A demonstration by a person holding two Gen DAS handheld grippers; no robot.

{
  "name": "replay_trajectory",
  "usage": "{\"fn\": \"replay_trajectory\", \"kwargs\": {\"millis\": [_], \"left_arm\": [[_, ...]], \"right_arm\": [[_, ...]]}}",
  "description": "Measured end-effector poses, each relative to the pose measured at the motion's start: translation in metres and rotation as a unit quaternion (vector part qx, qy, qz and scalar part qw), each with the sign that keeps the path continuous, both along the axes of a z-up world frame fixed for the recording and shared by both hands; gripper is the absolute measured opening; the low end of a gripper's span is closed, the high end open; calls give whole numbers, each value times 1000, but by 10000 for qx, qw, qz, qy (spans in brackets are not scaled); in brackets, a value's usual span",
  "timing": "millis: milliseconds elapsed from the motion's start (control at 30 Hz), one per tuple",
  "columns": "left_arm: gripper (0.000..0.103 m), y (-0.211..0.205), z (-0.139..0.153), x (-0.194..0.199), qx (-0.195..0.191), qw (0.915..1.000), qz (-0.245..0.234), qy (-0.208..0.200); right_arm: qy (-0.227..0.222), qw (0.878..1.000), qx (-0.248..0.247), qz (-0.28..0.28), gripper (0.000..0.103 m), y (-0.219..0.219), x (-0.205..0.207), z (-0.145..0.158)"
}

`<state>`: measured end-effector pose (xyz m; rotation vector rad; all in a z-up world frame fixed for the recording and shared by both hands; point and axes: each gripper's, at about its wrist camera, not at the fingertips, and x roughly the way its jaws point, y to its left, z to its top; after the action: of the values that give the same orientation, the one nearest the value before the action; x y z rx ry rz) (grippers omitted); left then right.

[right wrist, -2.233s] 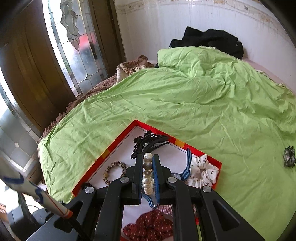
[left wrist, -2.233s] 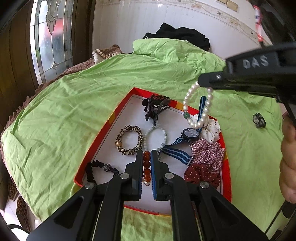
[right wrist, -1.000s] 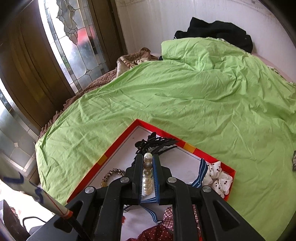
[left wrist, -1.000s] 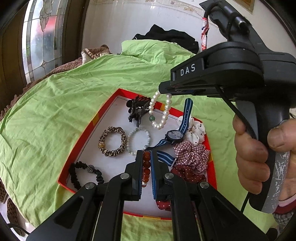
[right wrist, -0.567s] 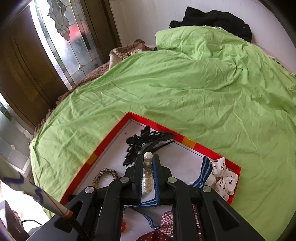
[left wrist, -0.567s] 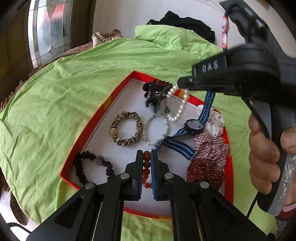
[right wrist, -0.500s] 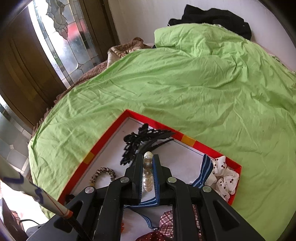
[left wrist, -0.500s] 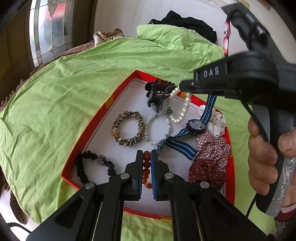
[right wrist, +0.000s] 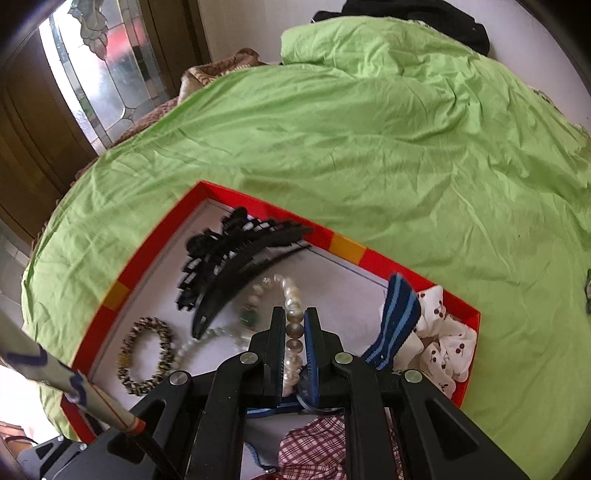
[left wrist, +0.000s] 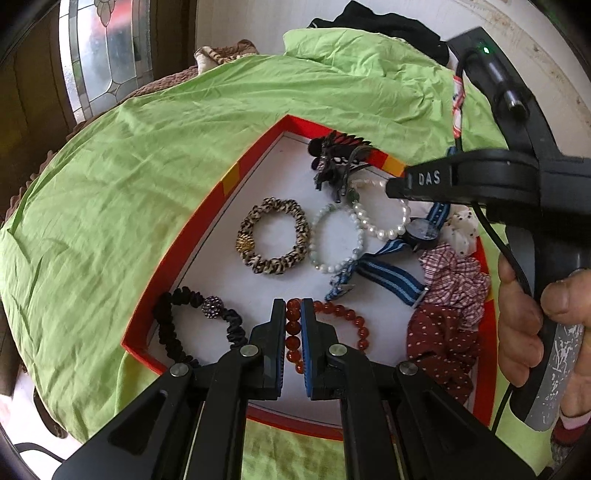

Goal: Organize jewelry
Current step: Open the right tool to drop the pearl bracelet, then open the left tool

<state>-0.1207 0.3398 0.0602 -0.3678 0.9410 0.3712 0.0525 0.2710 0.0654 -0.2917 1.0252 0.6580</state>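
A red-rimmed tray (left wrist: 192, 229) with a white floor lies on a green bedsheet. My left gripper (left wrist: 293, 308) is shut on a red bead bracelet (left wrist: 343, 314) that rests on the tray floor near the front. My right gripper (right wrist: 294, 315) is shut on a white pearl bracelet (right wrist: 284, 291), which lies on the tray floor beside a black hair claw (right wrist: 229, 258); the pearl bracelet shows in the left wrist view (left wrist: 384, 225) under the right gripper (left wrist: 391, 190).
The tray also holds a leopard scrunchie (left wrist: 273, 236), a pale bead bracelet (left wrist: 336, 240), a blue striped watch (left wrist: 421, 232), a black hair tie (left wrist: 199, 325), and checked (left wrist: 454, 280), dotted red (left wrist: 443, 339) and white (right wrist: 443, 339) scrunchies. Black clothing (right wrist: 406, 14) lies at the bed's far end.
My right gripper has come down with the pearl bracelet, which now lies on the tray floor beside the hair claw. My left gripper has lowered its red bead bracelet onto the tray floor.
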Motion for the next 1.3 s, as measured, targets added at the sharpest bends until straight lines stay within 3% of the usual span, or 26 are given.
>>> {"fn": "replay_trajectory", "kwargs": {"millis": [533, 1067, 1100, 1200, 1300], "left_arm": [[7, -3, 5, -4, 220, 9997, 67, 2], [9, -7, 16, -14, 367, 9992, 76, -137], [15, -8, 17, -15, 407, 9990, 76, -148], [48, -12, 22, -19, 439, 9987, 55, -251], [50, -14, 29, -24, 404, 9982, -12, -435]], "right_arm": [[-33, 9999, -42, -89, 11, -4, -3, -2], [-235, 9993, 280, -120, 15, -22, -22, 29], [-236, 9992, 308, -136, 16, -26, -23, 31], [-231, 9987, 399, -193, 22, -38, -26, 35], [-210, 9981, 521, -267, 27, -54, -29, 40]]}}
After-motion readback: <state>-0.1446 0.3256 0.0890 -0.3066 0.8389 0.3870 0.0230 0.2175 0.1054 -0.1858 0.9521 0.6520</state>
